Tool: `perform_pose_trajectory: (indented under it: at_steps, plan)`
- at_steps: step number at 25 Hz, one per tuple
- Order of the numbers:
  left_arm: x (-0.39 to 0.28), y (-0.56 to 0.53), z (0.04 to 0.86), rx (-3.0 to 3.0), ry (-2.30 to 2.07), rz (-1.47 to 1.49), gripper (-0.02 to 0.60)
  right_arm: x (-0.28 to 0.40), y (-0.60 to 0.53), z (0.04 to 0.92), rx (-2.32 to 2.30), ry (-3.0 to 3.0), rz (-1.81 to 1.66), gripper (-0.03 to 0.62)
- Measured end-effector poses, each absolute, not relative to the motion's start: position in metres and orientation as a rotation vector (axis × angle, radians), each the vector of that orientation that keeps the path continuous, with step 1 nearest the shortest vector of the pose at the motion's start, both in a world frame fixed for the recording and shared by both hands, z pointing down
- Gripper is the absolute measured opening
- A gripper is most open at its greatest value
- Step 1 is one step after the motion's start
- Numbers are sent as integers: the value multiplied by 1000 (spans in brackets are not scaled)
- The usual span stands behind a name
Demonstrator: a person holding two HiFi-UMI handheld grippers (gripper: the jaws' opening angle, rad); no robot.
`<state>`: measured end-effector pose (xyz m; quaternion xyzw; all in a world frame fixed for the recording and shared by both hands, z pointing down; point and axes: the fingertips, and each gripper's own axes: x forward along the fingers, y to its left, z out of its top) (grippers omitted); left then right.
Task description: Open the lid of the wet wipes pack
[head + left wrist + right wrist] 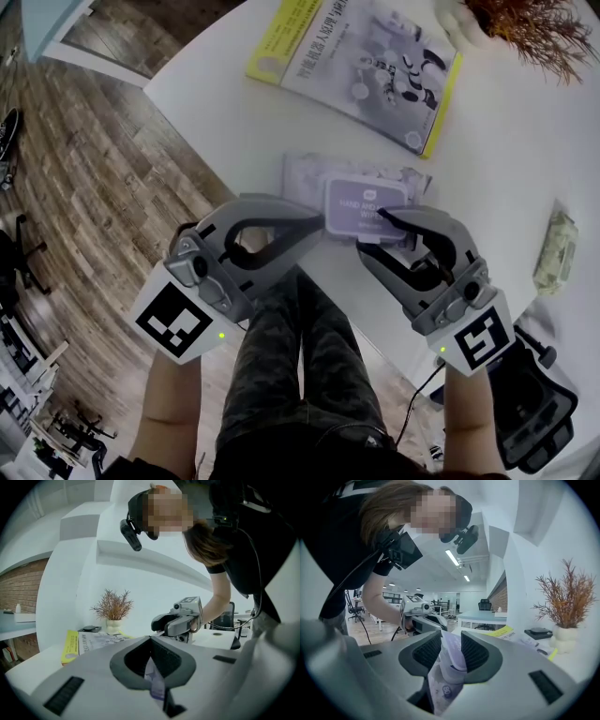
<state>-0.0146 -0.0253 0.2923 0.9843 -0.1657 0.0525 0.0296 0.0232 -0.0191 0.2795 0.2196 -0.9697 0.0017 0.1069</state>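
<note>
The purple wet wipes pack (309,176) lies at the near edge of the white table (487,159), its lavender lid (361,202) facing up. My left gripper (317,225) is at the pack's left near corner. In the left gripper view that gripper (153,670) is shut on a thin purple flap of the pack's film (155,684). My right gripper (375,234) straddles the pack's right near end, one finger over the lid. In the right gripper view the right gripper (451,648) stands wide, with the lid (453,656) and pack (443,691) between its pads.
A yellow-edged book (361,66) lies further back on the table. A dried plant in a white vase (530,28) stands at the back right. A small greenish packet (555,251) lies at the right. The person's legs and wooden floor are below the table edge.
</note>
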Motion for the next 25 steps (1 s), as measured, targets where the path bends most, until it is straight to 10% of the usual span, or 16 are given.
perform_pose_trajectory:
  at_steps: [25]
  plan:
    - [-15,-31,289,2968,-563,76,12,51,3,276,774,-2823,-26,31]
